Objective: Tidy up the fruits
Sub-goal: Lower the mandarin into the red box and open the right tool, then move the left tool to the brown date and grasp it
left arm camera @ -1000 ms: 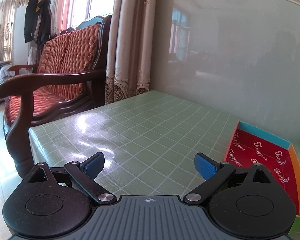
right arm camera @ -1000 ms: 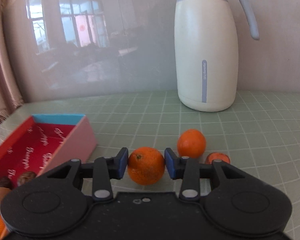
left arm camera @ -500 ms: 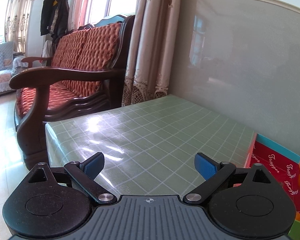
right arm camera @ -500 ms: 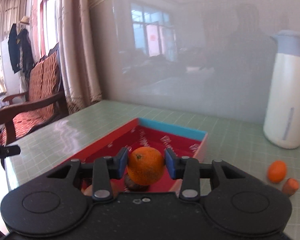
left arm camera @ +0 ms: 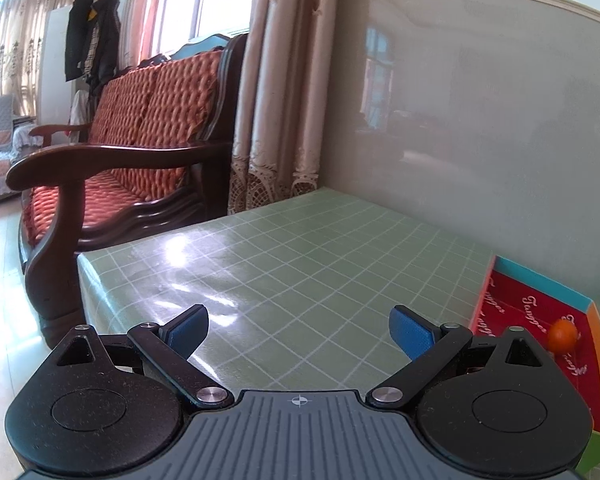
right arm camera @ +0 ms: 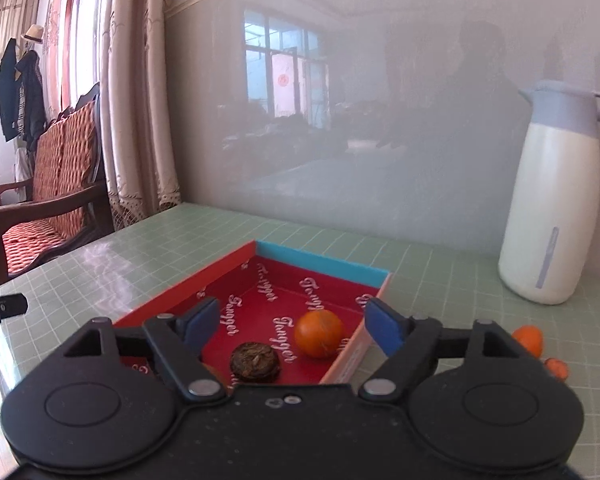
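A shallow red box [right arm camera: 236, 280] with a blue far wall lies on the green checked table. An orange [right arm camera: 319, 334] rests on its red floor, beside a dark brown round fruit [right arm camera: 256, 362]. My right gripper [right arm camera: 290, 324] is open and empty just above the box, its jaws either side of the orange. A second orange [right arm camera: 529, 340] and a small orange piece [right arm camera: 556, 367] lie on the table right of the box. My left gripper [left arm camera: 298, 330] is open and empty over bare table, left of the box [left arm camera: 540, 280], where the orange [left arm camera: 563, 334] shows.
A white thermos jug [right arm camera: 556, 216] stands at the back right by the wall. A wooden sofa with red cushions [left arm camera: 132, 152] stands beyond the table's left edge [left arm camera: 84, 280]. A curtain [left arm camera: 276, 100] hangs at the corner.
My right gripper carried the orange from the table over the box, then opened and let it go; the orange now lies in the box. The left gripper swung slightly and stayed open.
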Demonstrator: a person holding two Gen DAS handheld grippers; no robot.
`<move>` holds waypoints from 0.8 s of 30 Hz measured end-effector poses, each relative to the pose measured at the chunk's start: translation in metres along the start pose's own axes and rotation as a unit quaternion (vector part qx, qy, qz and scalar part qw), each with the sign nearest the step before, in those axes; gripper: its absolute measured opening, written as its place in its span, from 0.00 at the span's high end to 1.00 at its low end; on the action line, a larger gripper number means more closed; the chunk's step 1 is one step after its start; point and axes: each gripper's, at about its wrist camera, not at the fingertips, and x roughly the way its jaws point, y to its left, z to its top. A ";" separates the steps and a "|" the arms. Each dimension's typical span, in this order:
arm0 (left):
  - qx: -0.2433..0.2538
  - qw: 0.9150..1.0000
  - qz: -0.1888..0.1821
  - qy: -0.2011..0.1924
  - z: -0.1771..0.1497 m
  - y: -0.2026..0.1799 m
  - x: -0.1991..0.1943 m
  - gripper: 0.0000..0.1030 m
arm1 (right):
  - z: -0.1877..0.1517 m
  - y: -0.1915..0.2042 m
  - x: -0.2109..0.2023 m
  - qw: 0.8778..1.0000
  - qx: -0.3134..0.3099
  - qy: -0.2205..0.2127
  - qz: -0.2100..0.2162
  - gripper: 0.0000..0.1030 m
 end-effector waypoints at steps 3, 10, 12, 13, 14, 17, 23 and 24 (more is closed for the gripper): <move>0.019 1.000 -0.012 -0.001 -0.002 -0.015 -0.003 0.06 | 0.001 -0.013 -0.007 1.000 0.011 -0.002 -0.019 0.18; 0.075 0.995 -0.065 -0.012 -0.006 -0.063 -0.022 0.06 | -0.004 -0.054 -0.030 0.996 0.034 -0.006 -0.080 0.10; 0.085 0.993 -0.081 -0.022 -0.005 -0.078 -0.031 0.06 | -0.007 -0.069 -0.041 0.994 0.042 -0.012 -0.102 0.02; 0.087 0.992 -0.092 -0.023 -0.004 -0.087 -0.036 0.06 | -0.007 -0.076 -0.046 0.993 0.046 -0.015 -0.111 0.02; 0.090 0.990 -0.104 -0.020 -0.005 -0.096 -0.039 0.05 | -0.008 -0.084 -0.051 0.991 0.050 -0.018 -0.120 0.02; 0.103 0.985 -0.139 -0.015 -0.007 -0.124 -0.050 0.05 | -0.012 -0.109 -0.067 0.986 0.074 -0.023 -0.146 0.02; 0.143 0.968 -0.203 -0.017 -0.016 -0.187 -0.073 0.05 | -0.022 -0.155 -0.094 0.970 0.116 -0.023 -0.212 0.01; 0.151 0.965 -0.213 -0.016 -0.019 -0.198 -0.076 0.05 | -0.024 -0.161 -0.098 0.966 0.122 -0.023 -0.225 0.01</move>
